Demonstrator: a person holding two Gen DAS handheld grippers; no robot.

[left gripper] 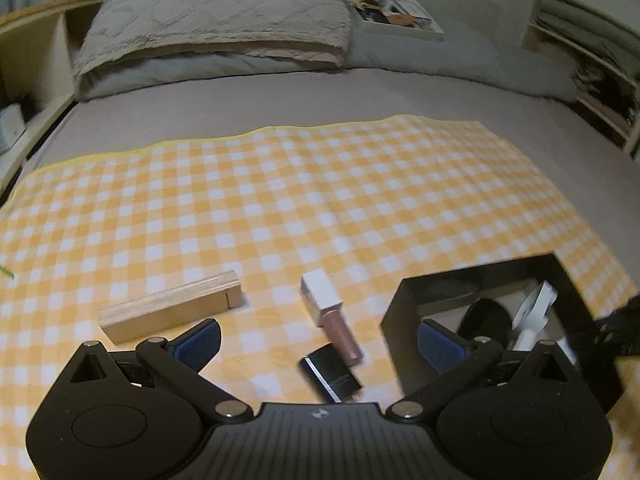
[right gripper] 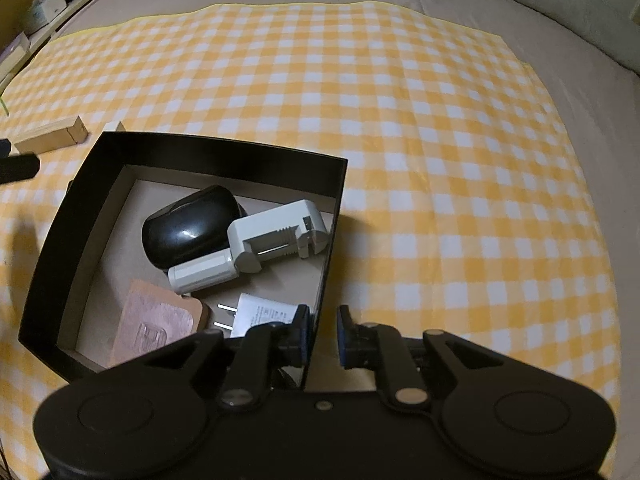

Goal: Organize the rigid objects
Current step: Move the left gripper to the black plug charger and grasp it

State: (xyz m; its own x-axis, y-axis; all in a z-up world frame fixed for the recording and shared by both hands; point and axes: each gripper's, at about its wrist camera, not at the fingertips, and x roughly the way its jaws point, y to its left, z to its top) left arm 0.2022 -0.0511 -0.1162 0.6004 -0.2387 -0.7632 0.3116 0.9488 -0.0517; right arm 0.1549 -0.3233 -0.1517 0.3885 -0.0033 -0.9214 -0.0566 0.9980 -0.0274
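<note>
Straddling the near right wall of the black box (right gripper: pixel 224 148), the right gripper (right gripper: pixel 322 334) had its blue pads close on either side of that thin wall, one inside and one outside; whether they pinched it could not be told. Inside the box lay a black computer mouse (right gripper: pixel 188 228), a white battery charger (right gripper: pixel 260 244) leaning across it, a white plug adapter (right gripper: pixel 260 314) by the near wall, and a pink-brown flat case (right gripper: pixel 156 320) toward the near left corner. The box sat on a yellow checked cloth (right gripper: pixel 440 160) spread over a grey bed (left gripper: pixel 280 96). Left of the box, the left gripper (left gripper: pixel 318 340) hung over the cloth with its jaws spread wide and gripping nothing. Between its fingers lay a lip gloss tube (left gripper: pixel 332 312) with a white cap and a small black rectangular case (left gripper: pixel 330 372) just beside it, near the cloth's front edge. A wooden block (left gripper: pixel 172 306) lay further left. Pillows (left gripper: pixel 216 20) rested at the bed's far edge.
</note>
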